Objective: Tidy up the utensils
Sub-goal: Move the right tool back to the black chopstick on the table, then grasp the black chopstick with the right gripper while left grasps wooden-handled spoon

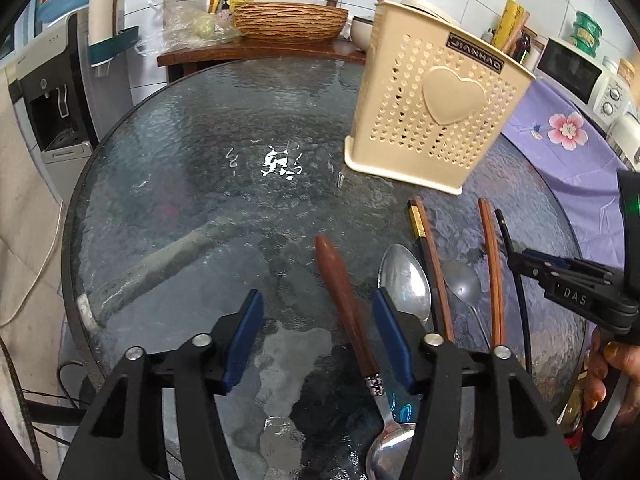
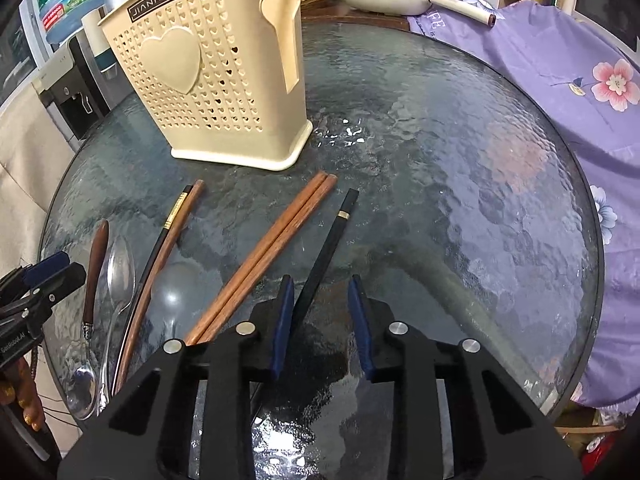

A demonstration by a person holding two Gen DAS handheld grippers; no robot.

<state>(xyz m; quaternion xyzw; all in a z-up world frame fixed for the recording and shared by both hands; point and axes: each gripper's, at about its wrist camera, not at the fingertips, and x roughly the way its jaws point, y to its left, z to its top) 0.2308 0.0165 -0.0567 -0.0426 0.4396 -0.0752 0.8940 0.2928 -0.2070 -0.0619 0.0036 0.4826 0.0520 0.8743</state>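
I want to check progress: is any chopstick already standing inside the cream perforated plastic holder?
No, the cream perforated plastic holder shows nothing sticking out, and the chopsticks lie on the glass table.

Textured glossy glass table (image 1: 180, 152); perforated matt plastic caddy (image 1: 424, 120); shiny metal spoon (image 1: 404, 280).

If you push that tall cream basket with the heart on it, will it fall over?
Perhaps. The tall cream perforated plastic holder stands upright on a small base and nothing shows above its rim, so it is probably light and tippy if pushed near the top. On the smooth round glass table, a low push would more likely make it slide.
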